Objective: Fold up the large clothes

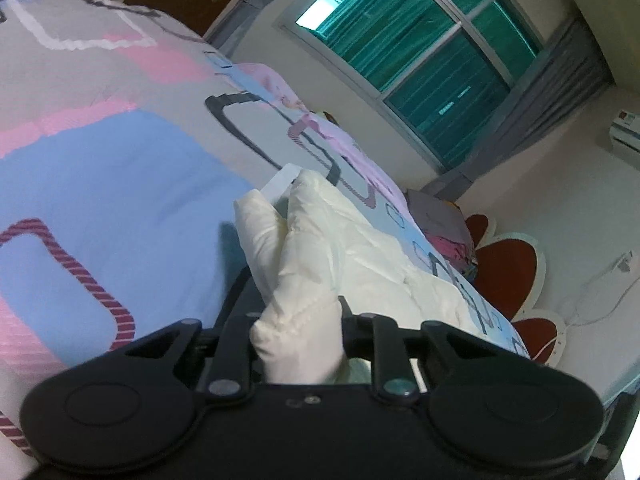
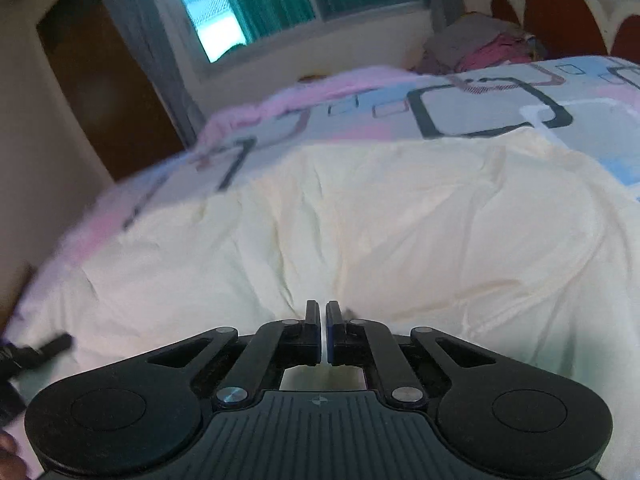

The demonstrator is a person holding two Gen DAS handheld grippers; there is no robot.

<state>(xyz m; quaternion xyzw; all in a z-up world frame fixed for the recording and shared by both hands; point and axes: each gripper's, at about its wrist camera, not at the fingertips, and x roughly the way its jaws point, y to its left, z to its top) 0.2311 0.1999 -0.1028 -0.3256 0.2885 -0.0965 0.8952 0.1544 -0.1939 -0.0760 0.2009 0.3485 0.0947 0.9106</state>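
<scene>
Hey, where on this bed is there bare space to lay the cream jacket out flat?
Free: the wide stretch of patterned bedspread left of the cream jacket, toward the door. Crowded: the far end by the headboard, where a clothes pile sits, and under the jacket itself.

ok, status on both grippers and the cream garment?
Left gripper jaws shut on cream quilted garment, bunched between them. Right gripper jaws shut, empty, over the garment. Patterned bedspread underneath; nothing in the way.
</scene>
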